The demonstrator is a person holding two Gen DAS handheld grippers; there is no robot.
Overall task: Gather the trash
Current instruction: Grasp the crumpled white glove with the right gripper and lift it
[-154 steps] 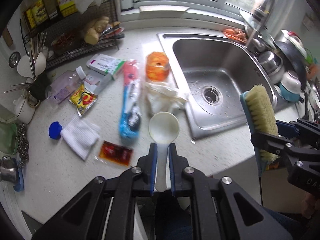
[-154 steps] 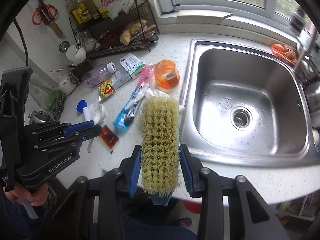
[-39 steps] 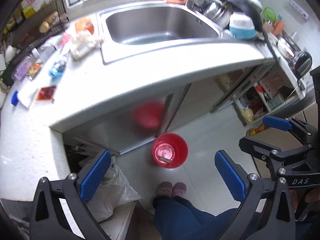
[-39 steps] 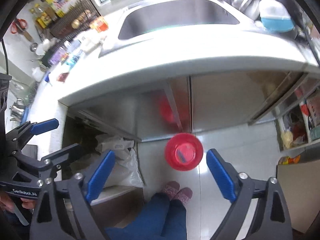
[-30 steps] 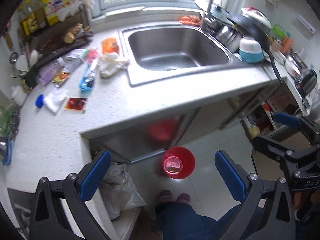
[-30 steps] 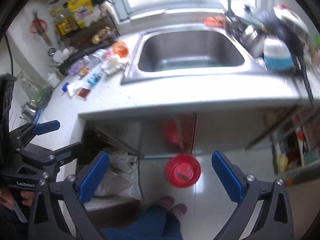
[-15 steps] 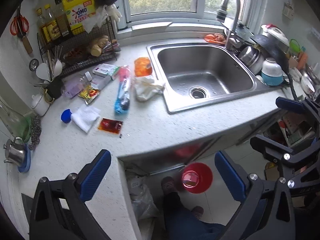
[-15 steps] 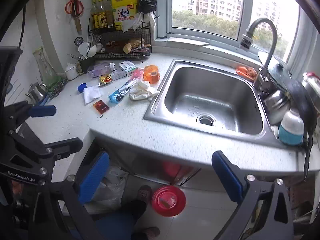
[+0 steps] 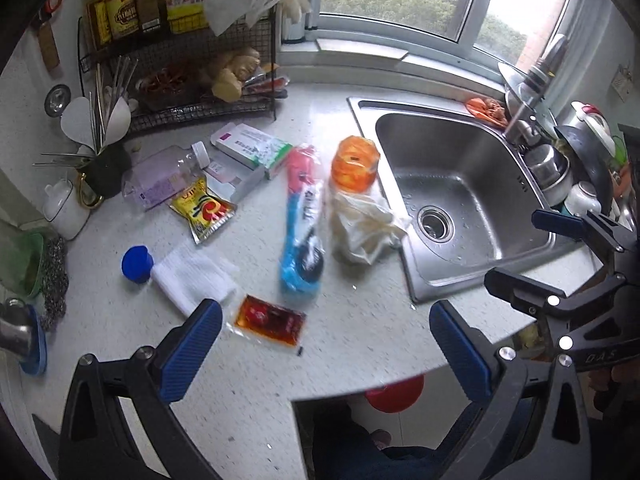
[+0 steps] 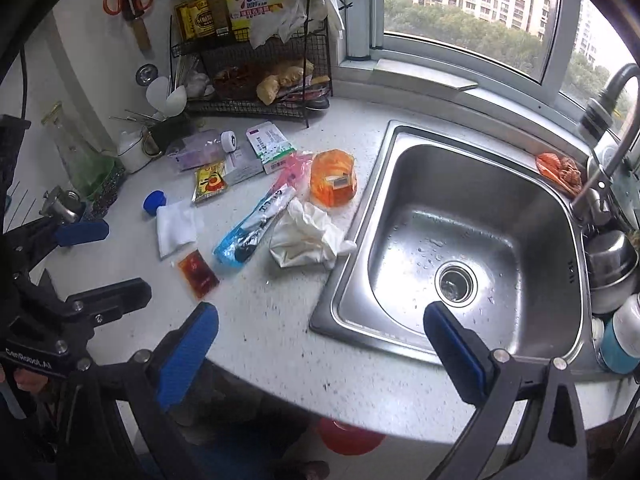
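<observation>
Trash lies on the white counter (image 9: 248,380): a red sauce packet (image 9: 269,319), a blue and pink wrapper (image 9: 302,224), crumpled white paper (image 9: 362,226), an orange cup (image 9: 356,162), a white folded cloth (image 9: 192,278), a blue cap (image 9: 137,264), a yellow sachet (image 9: 202,210). My left gripper (image 9: 324,354) is open and empty above the counter's front edge, just in front of the sauce packet. My right gripper (image 10: 320,350) is open and empty over the counter edge by the sink (image 10: 472,248). The red bin (image 9: 394,394) shows below the counter edge.
A wire rack (image 10: 256,76) with bottles and ginger stands at the back. A clear bottle (image 9: 160,178) and a white box (image 9: 252,146) lie near it. Dishes (image 10: 612,264) are stacked right of the sink. The faucet (image 10: 608,120) rises at the back right.
Both grippers let go of the spoon and brush over the red bin on the floor, then swung up and back over the counter toward the trash. Both are now open and empty.
</observation>
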